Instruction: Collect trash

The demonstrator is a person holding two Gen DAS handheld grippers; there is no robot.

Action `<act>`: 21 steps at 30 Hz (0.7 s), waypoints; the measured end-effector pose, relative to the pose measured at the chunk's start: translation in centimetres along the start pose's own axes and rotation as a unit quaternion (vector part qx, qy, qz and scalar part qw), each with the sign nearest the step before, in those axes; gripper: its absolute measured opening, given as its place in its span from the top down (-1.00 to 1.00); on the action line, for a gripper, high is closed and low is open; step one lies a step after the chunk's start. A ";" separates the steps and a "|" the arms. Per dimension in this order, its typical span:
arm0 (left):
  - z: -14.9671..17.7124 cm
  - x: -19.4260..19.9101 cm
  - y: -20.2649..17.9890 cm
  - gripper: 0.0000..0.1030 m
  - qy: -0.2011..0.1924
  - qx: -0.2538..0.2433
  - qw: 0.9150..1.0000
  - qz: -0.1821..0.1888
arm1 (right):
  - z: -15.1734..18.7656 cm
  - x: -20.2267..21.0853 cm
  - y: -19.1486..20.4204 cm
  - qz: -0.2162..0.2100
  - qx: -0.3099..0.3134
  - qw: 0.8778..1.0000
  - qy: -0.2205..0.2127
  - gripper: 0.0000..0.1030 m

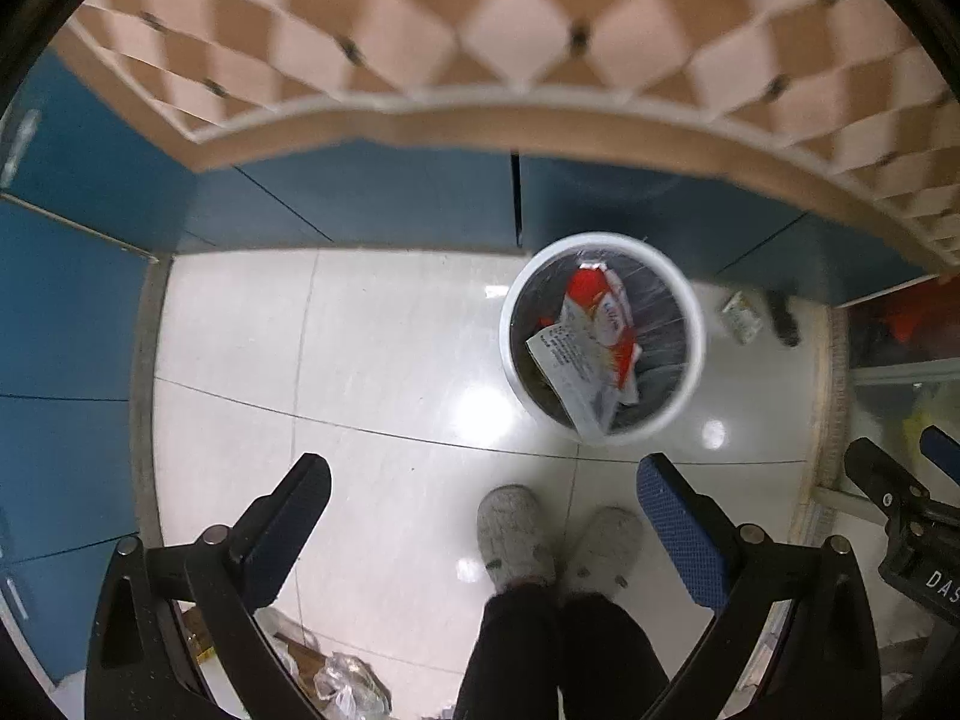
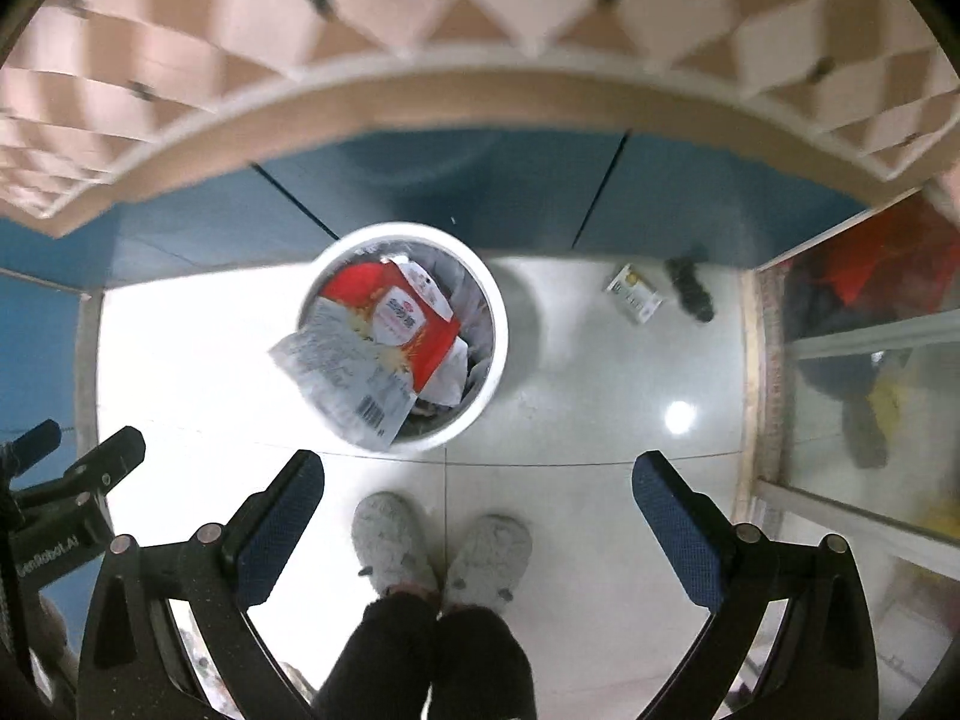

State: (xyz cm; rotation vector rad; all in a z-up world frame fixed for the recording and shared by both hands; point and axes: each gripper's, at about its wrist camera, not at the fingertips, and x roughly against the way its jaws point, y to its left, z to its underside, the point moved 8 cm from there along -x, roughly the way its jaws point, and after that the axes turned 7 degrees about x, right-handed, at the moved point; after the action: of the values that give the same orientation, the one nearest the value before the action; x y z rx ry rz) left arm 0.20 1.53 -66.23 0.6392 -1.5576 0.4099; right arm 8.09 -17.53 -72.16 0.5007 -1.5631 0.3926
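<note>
Both the left claw (image 1: 483, 501) and right claw (image 2: 479, 495) gape wide and empty above the white bin (image 1: 690, 324), where a red-and-white wrapper (image 1: 591, 342) sits, seemingly overhanging the rim.

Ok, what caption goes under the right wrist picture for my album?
Open right gripper above a white bin stuffed with a red-and-white wrapper.

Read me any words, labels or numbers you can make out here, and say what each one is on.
"DAS": partial white lettering on the right claw's black body.
"GenRobot.AI": probable reading, on the left claw's black body.
Red and white wrapper in the bin: logo, print and barcode blurred, unreadable.
Small carton on the floor: print too small.
</note>
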 end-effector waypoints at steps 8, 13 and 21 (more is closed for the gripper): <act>1.5 17.9 0.6 -1.00 -0.048 0.003 0.998 0.038 | 1.6 19.6 0.6 0.008 0.024 0.998 -0.062 -1.00; 1.5 26.6 1.3 -1.00 -0.080 -0.005 0.994 0.069 | 2.5 30.7 0.8 0.020 0.025 0.994 -0.107 -1.00; 2.2 36.1 2.5 -1.00 -0.109 -0.024 0.986 0.124 | 4.4 42.5 1.8 -0.011 0.005 0.989 -0.149 -1.00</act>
State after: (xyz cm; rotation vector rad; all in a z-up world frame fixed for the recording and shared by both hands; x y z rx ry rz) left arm -3.20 -3.30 -30.44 0.4660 -1.8601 0.5003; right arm 2.65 -21.60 -29.97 0.6043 -1.8416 0.3180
